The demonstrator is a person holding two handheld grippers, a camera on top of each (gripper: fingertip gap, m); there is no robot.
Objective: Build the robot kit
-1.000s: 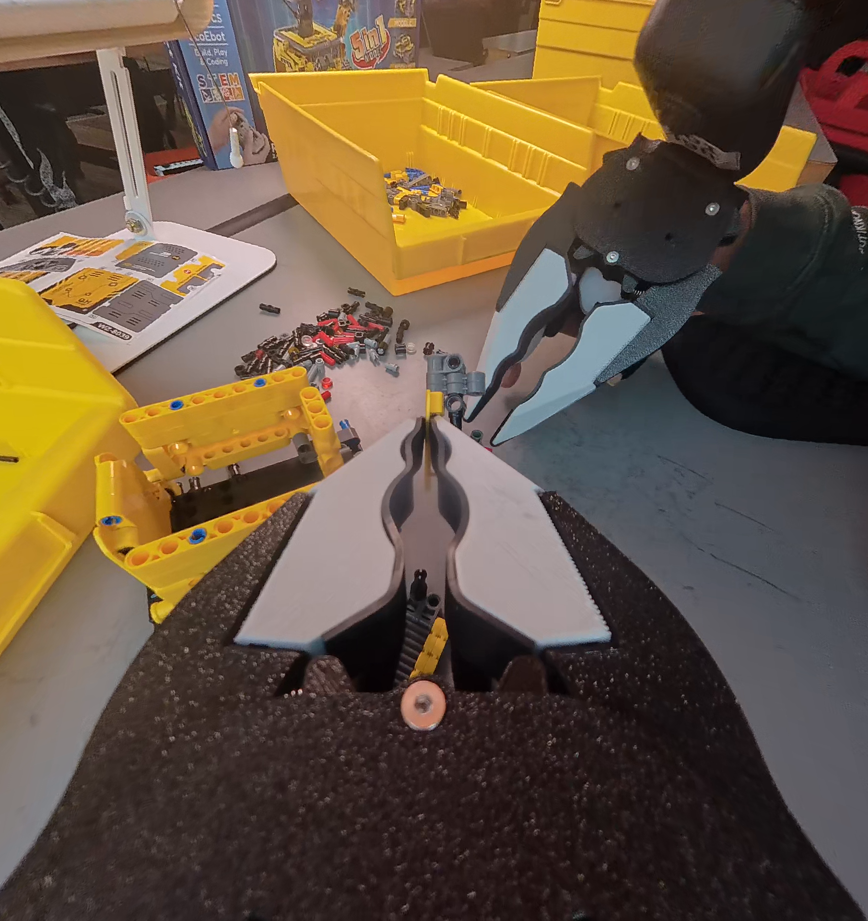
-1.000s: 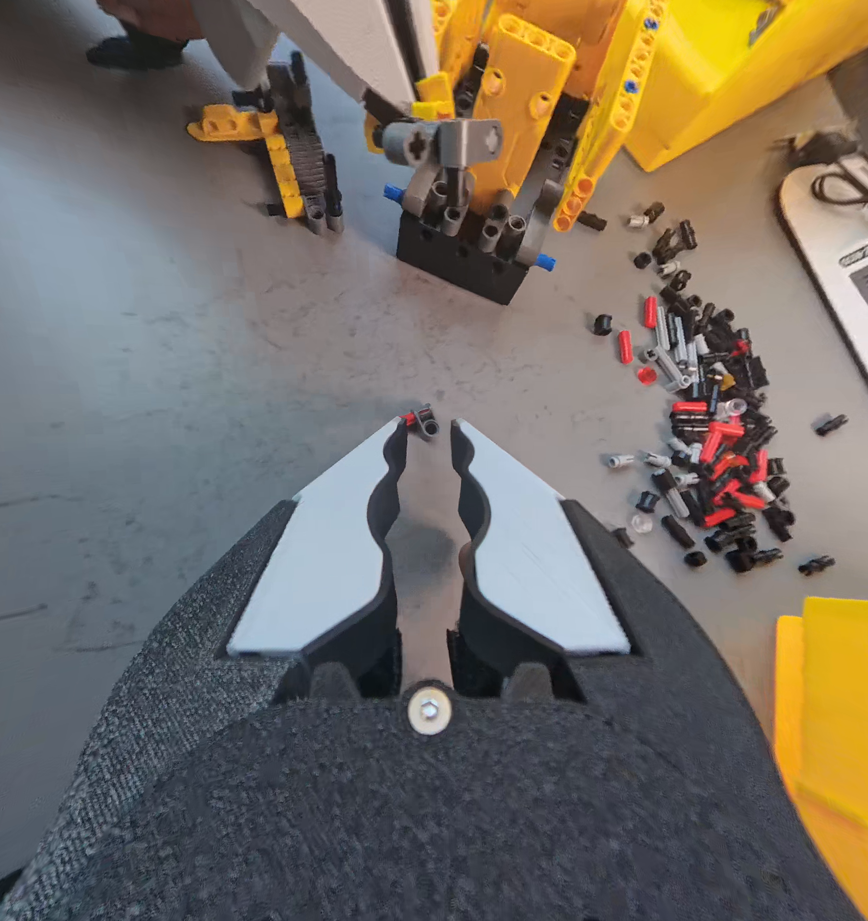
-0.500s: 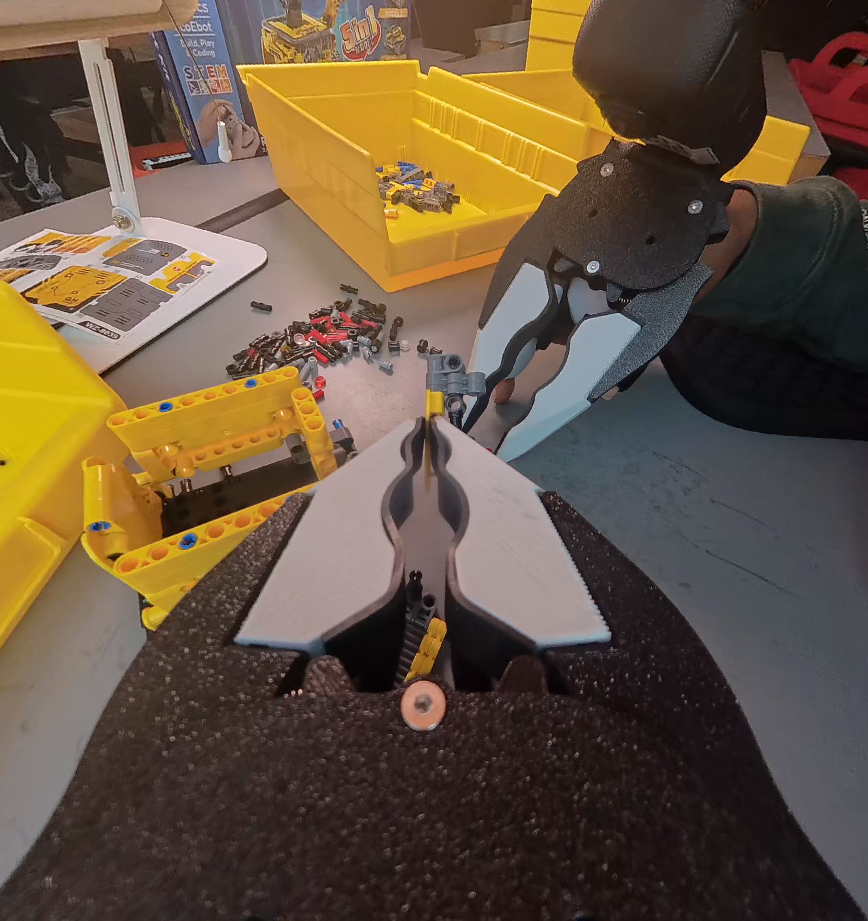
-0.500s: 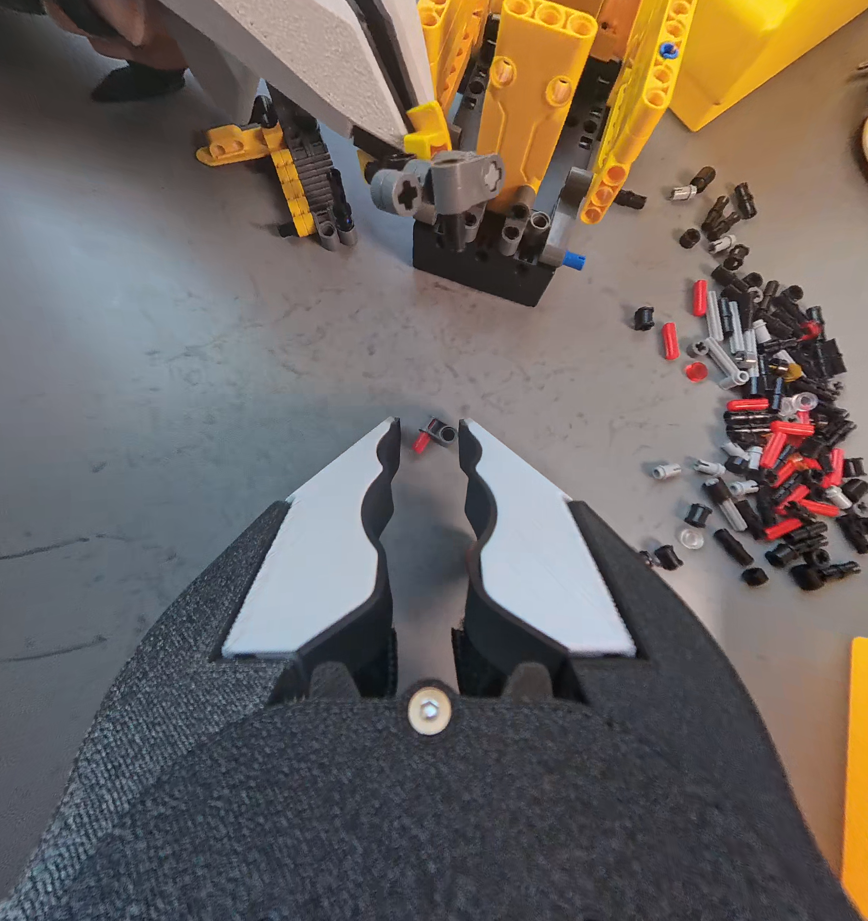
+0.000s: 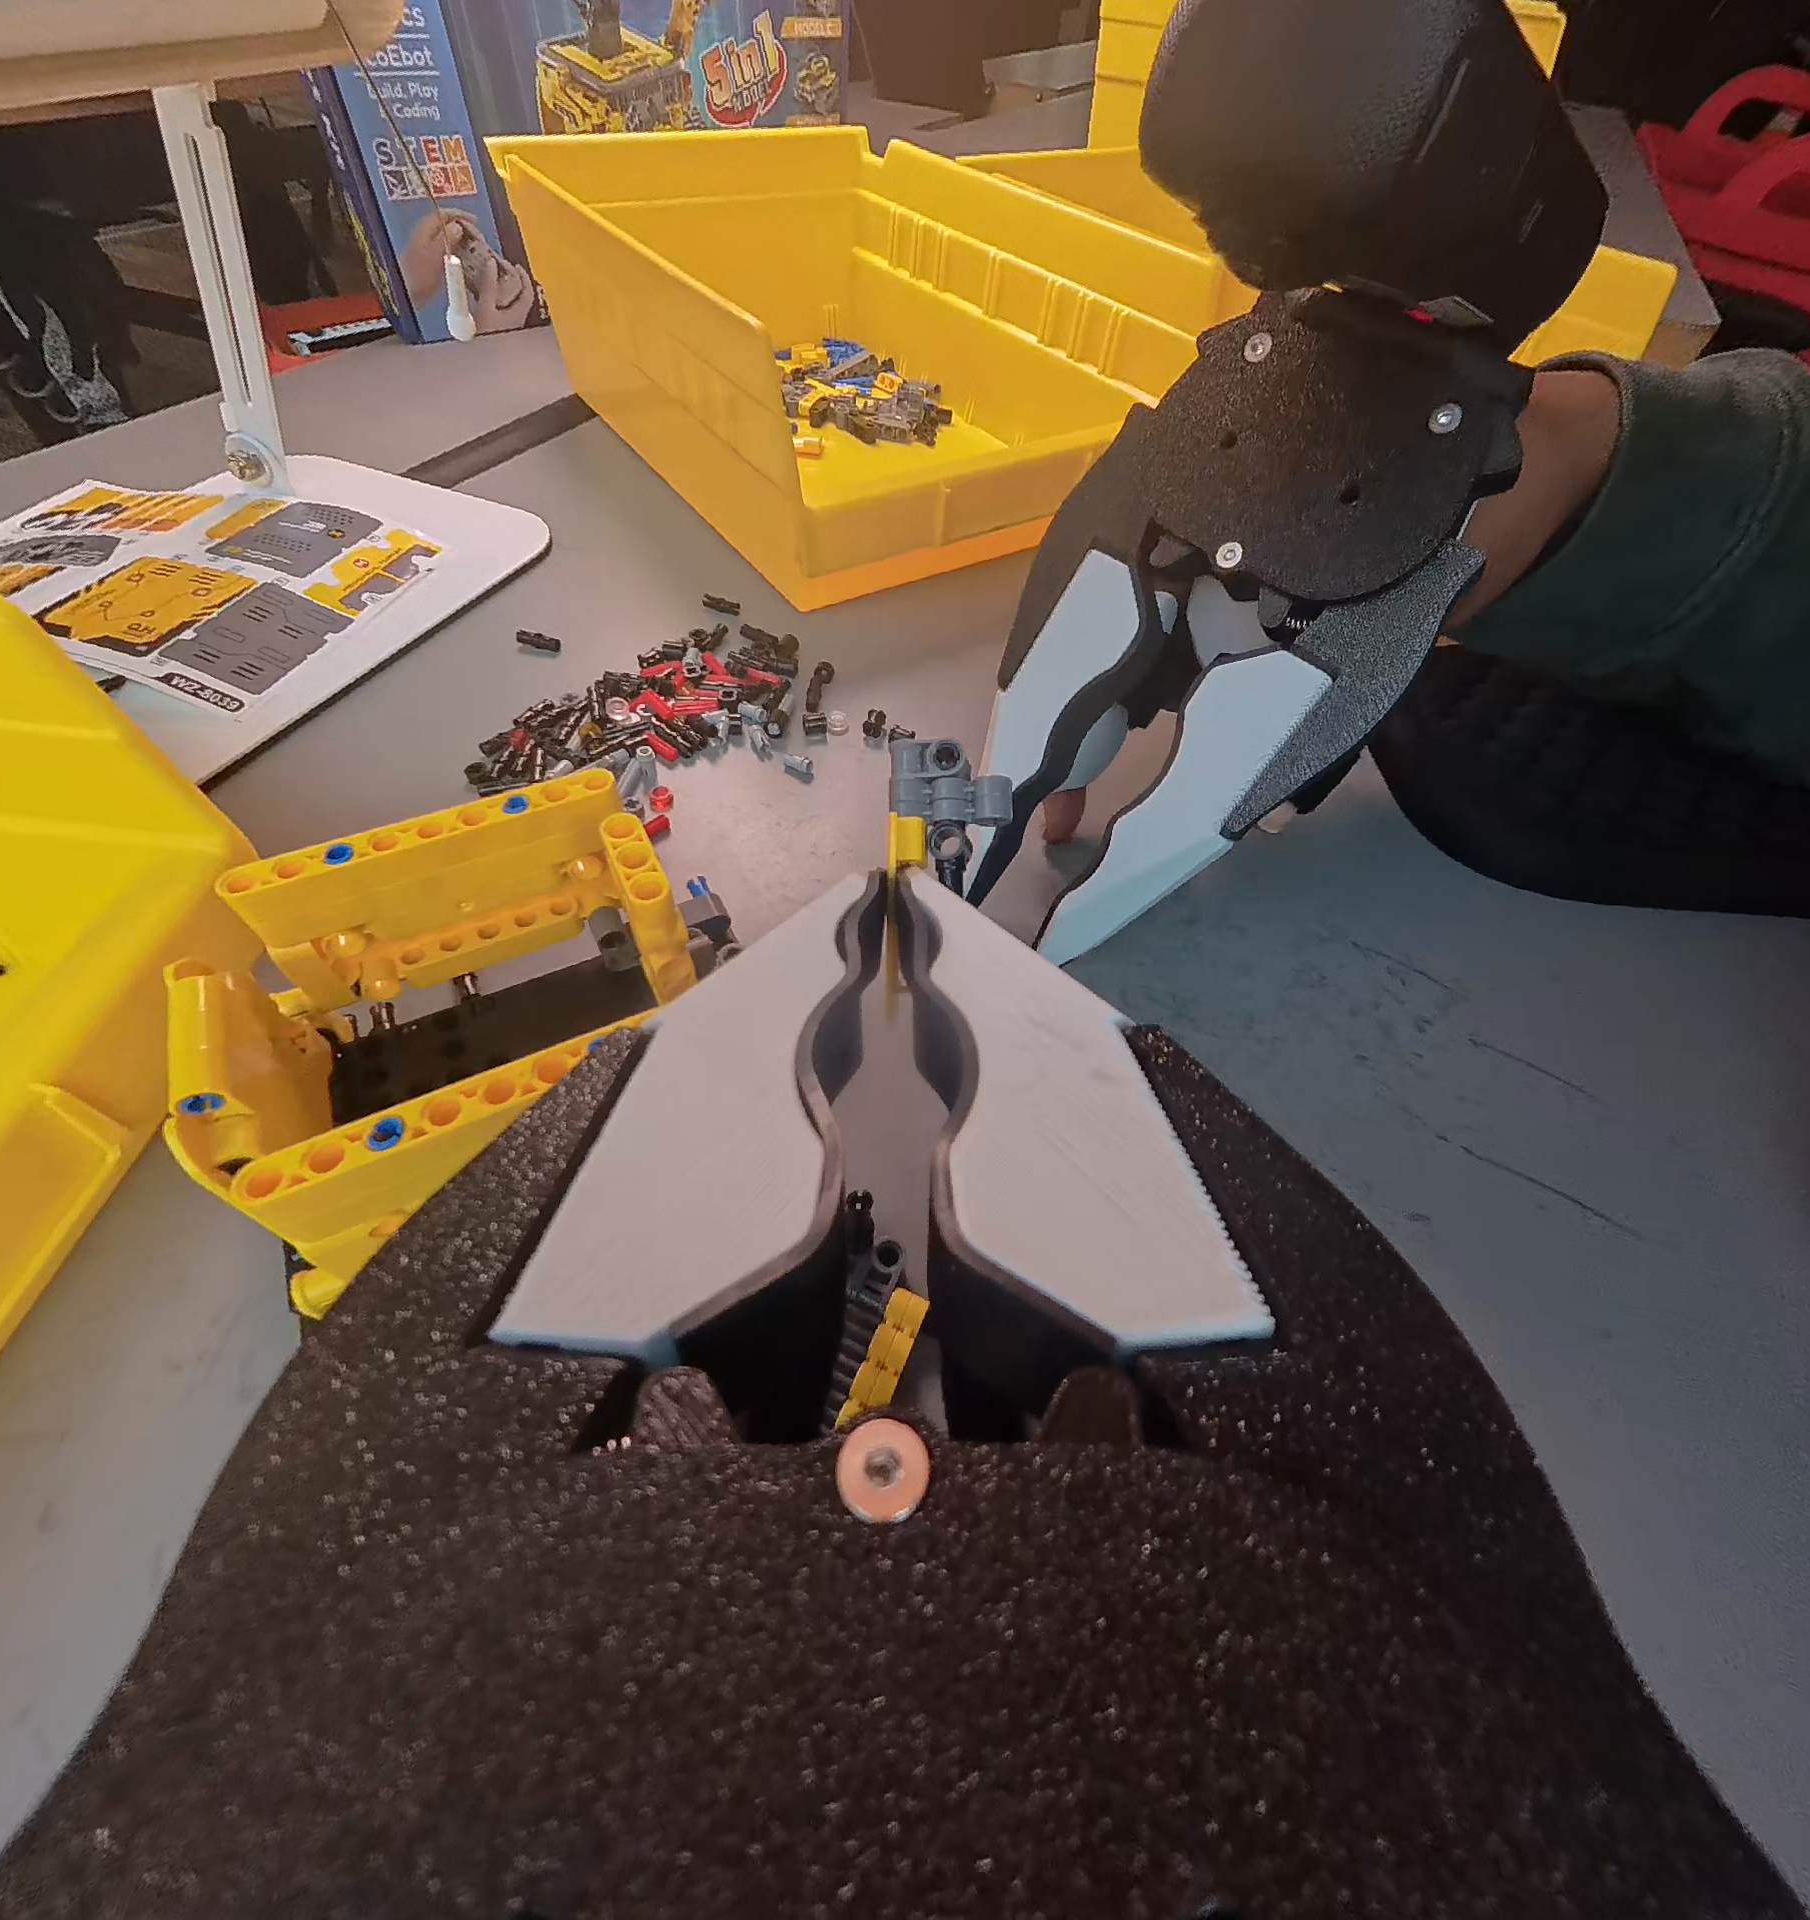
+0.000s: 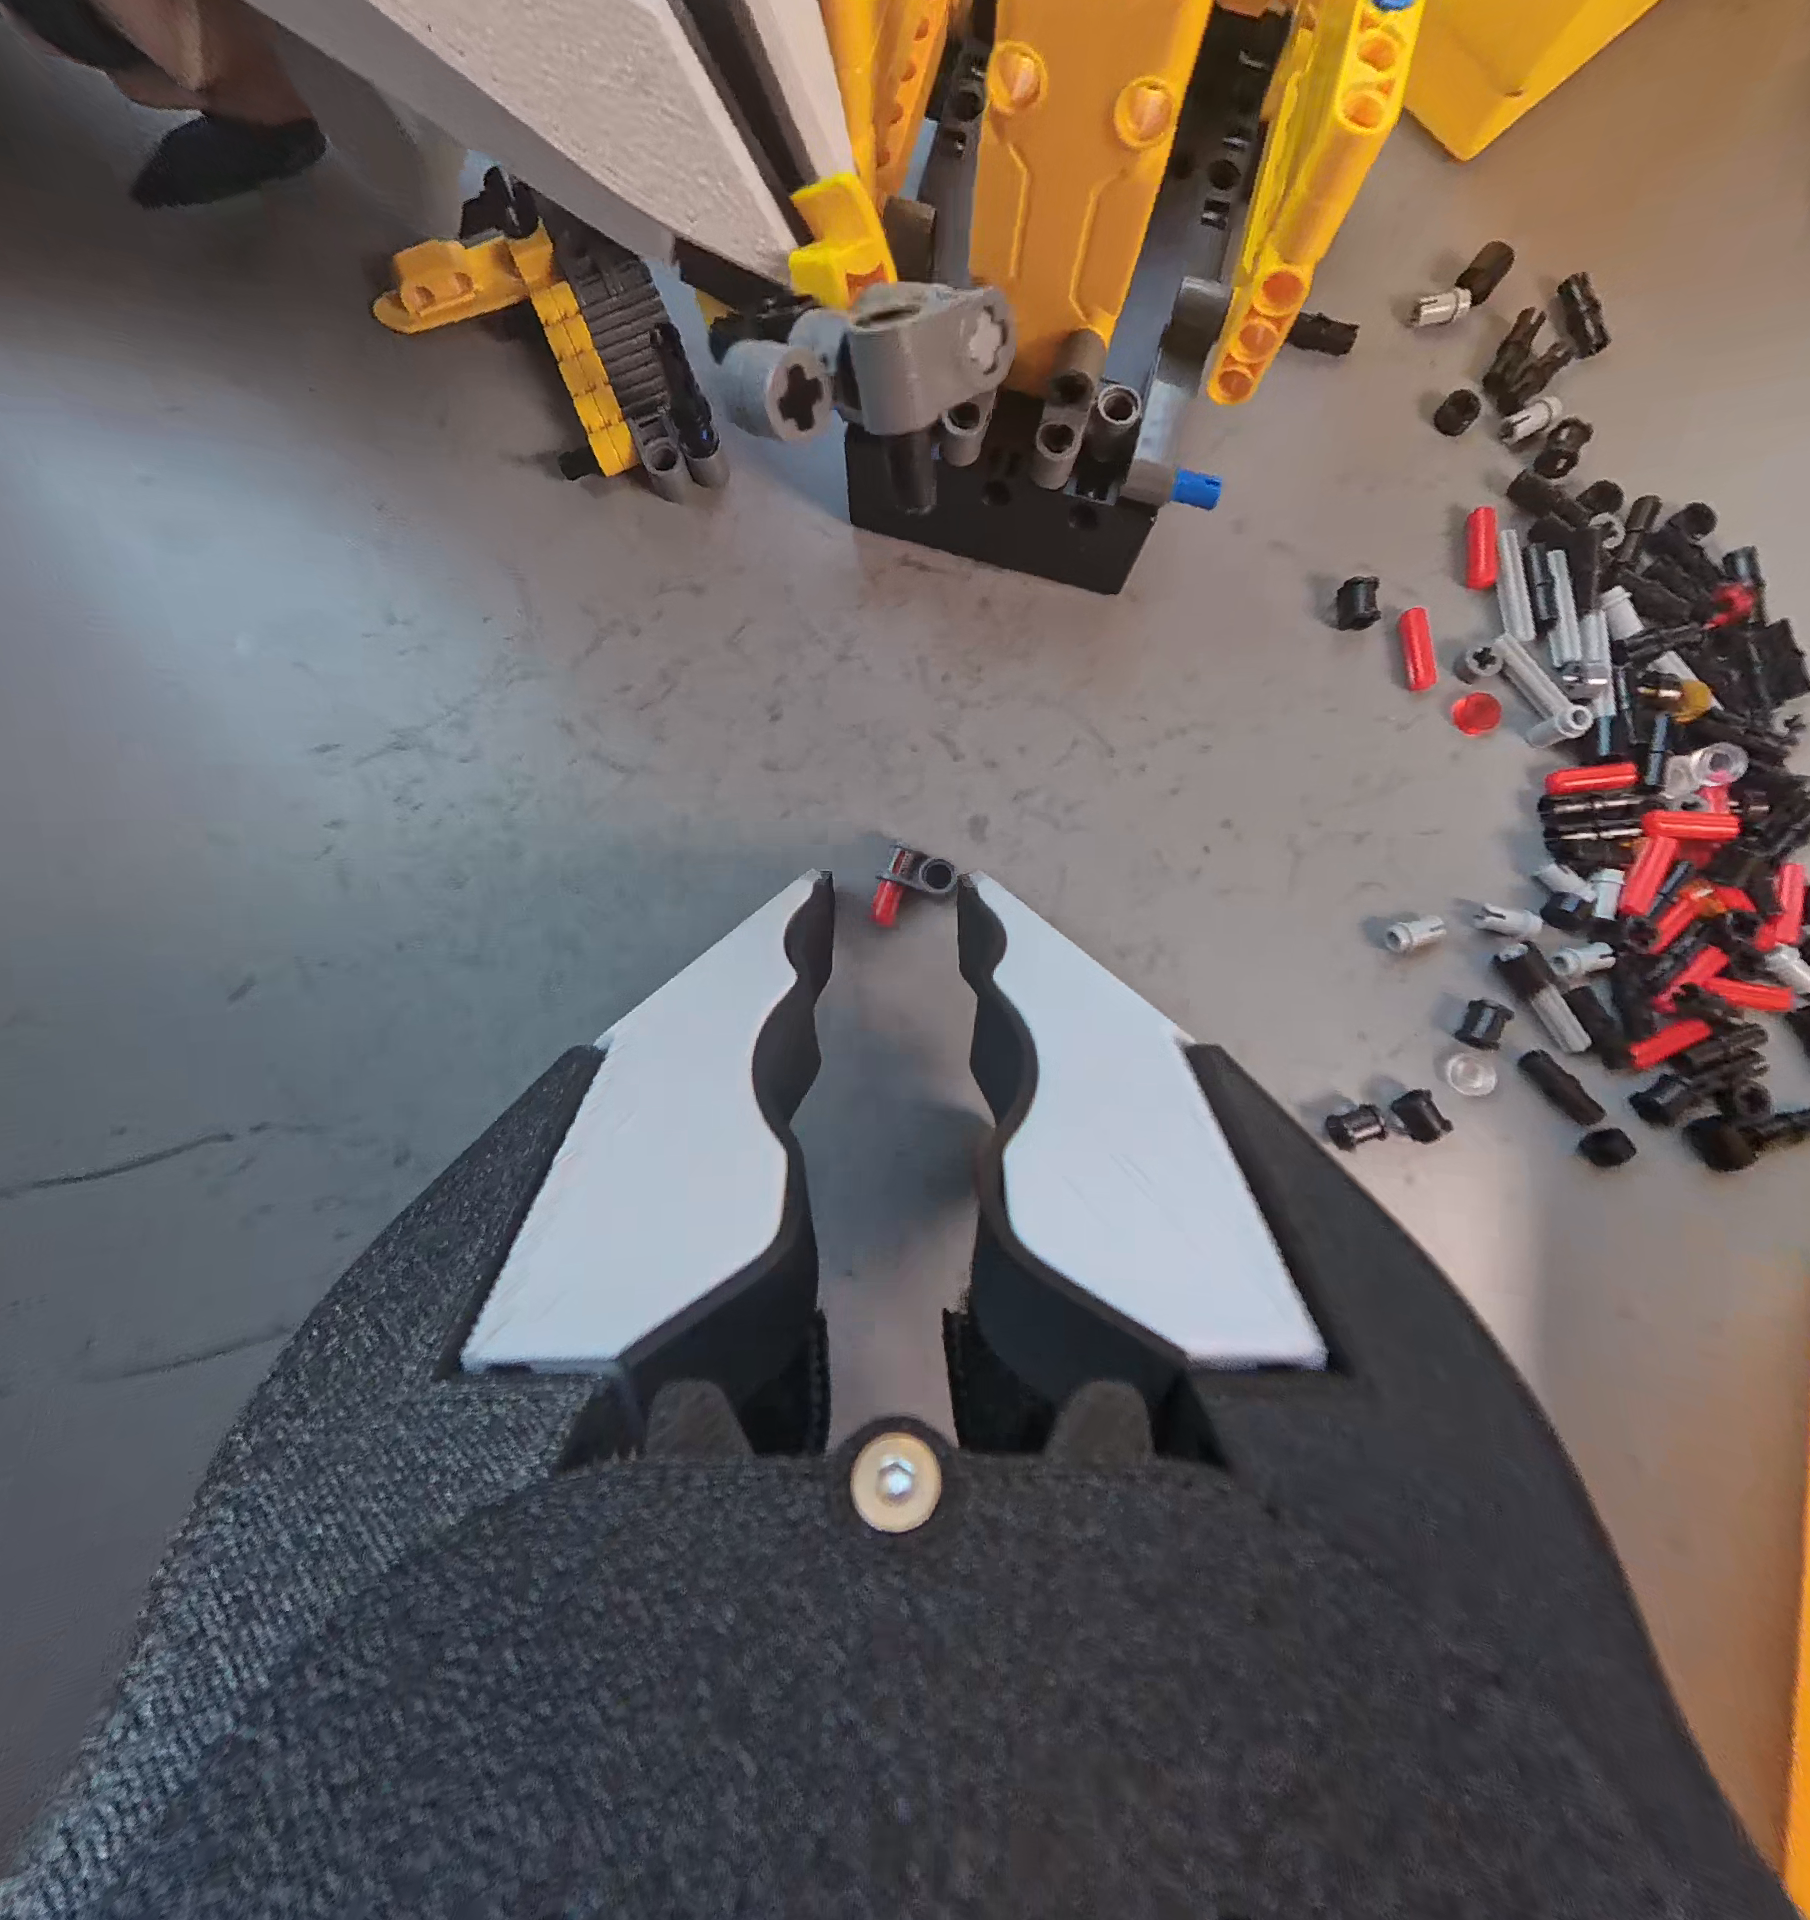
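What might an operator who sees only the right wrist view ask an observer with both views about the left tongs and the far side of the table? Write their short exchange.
Operator: Are the left tongs closed?
Observer: Yes, they are shut on a thin yellow piece that carries a grey connector.
Operator: What lies beyond the loose pins?
Observer: An open yellow bin holding a small heap of parts.

right claw (image 6: pixel 893 883) spread wider, small red-and-black connector (image 6: pixel 911 879) released
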